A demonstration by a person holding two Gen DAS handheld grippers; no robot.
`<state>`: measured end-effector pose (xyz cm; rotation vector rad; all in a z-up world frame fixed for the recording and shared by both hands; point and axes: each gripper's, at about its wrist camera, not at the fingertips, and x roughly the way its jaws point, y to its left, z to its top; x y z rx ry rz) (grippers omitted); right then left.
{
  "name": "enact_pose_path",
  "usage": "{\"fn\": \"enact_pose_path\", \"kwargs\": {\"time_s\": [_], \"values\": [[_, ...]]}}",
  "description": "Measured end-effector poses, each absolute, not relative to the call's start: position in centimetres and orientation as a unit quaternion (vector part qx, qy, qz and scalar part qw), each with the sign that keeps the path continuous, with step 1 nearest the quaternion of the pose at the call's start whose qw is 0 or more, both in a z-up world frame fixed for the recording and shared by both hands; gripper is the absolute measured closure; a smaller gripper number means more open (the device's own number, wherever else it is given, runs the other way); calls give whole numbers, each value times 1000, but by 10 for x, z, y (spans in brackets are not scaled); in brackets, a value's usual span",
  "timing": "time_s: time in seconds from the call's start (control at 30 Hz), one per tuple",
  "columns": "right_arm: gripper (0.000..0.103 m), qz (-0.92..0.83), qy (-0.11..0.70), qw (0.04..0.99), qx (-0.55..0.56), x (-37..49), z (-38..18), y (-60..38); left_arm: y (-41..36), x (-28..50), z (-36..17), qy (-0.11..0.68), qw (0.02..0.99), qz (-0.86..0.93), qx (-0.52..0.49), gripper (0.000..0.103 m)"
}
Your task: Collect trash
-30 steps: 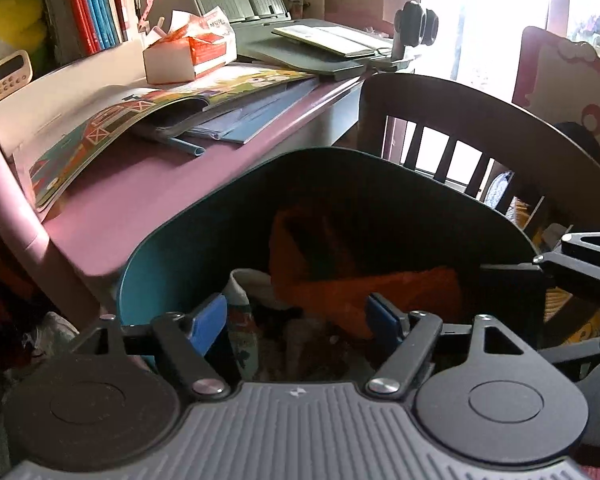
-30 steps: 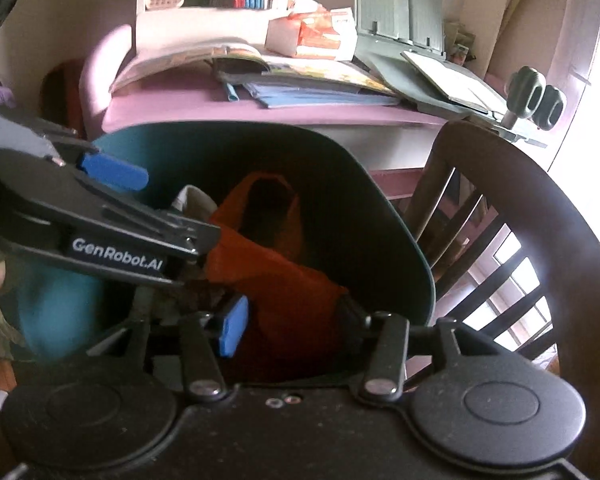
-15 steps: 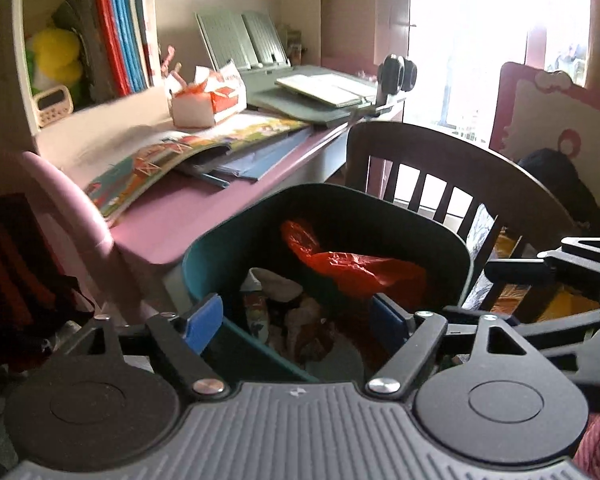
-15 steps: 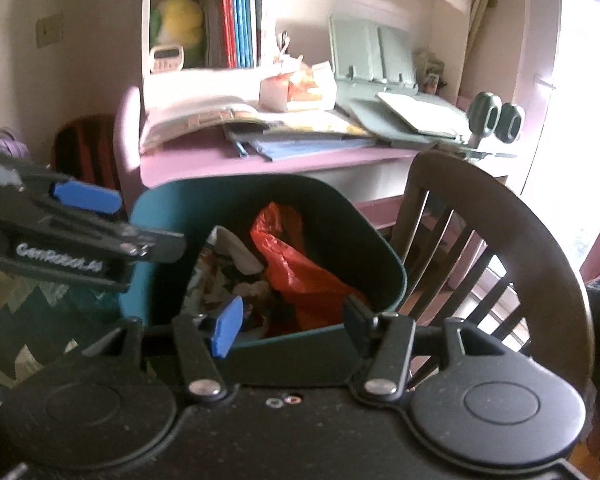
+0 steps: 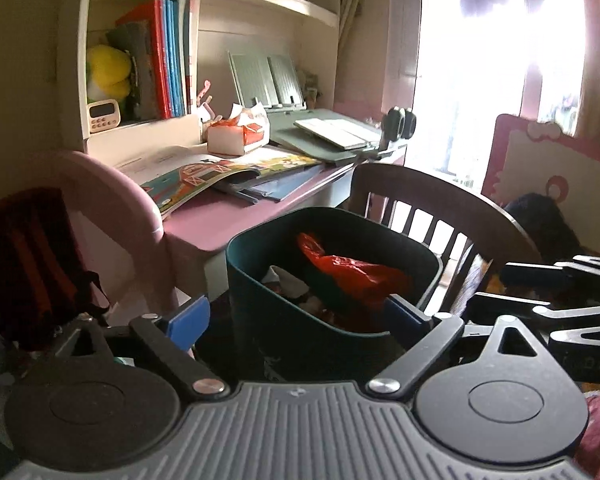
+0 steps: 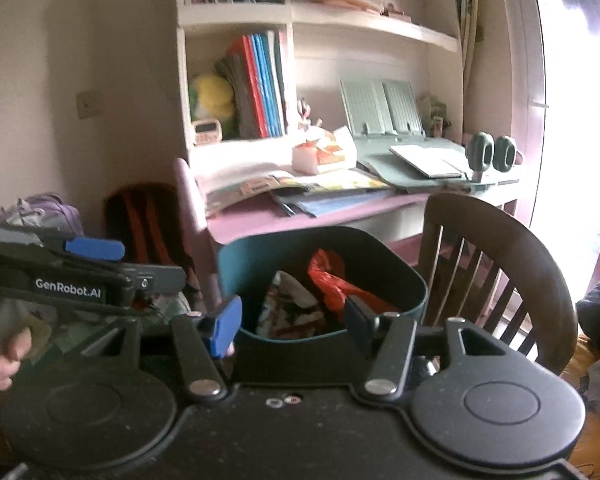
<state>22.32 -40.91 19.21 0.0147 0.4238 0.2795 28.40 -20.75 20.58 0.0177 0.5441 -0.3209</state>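
A dark teal trash bin (image 5: 284, 300) (image 6: 240, 264) stands on the floor in front of the pink desk. Inside it lie a crumpled red plastic bag (image 5: 348, 272) (image 6: 332, 280) and printed wrappers (image 6: 288, 312). My left gripper (image 5: 296, 320) is open and empty, back from the bin's near wall. My right gripper (image 6: 288, 320) is open and empty, also back from the bin. The left gripper shows from the side in the right wrist view (image 6: 96, 256). The right gripper's fingers (image 5: 540, 280) show at the right edge of the left wrist view.
A dark wooden chair (image 5: 440, 208) (image 6: 496, 248) stands right of the bin. The pink desk (image 5: 228, 216) carries open books, a tissue box (image 5: 240, 132) and a green book stand (image 5: 268, 80). A pink chair back (image 5: 112, 200) and a dark backpack (image 5: 28, 256) are at the left.
Both grippers have pulled up and back from inside the bin. The bin now looks smaller and farther away, and more of the desk and shelves shows.
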Motion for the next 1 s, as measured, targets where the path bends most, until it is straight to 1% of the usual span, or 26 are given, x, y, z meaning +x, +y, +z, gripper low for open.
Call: {"fn": "enact_pose_path", "kwargs": {"time_s": [0.07,0.23,0.6,1.0], "values": [[47,141,203,969,10,214,192,-406,-201,273,205,260,953,-157,0,3],[46,150,193,970,15,194,190,-396,-192,248,200,237,958,-161,-3,1],[46,151,168,974,31,155,183,-381,-184,207,186,224,959,-175,-4,1],[46,137,163,976,47,133,176,-376,-178,193,184,219,959,-179,-11,1]]}}
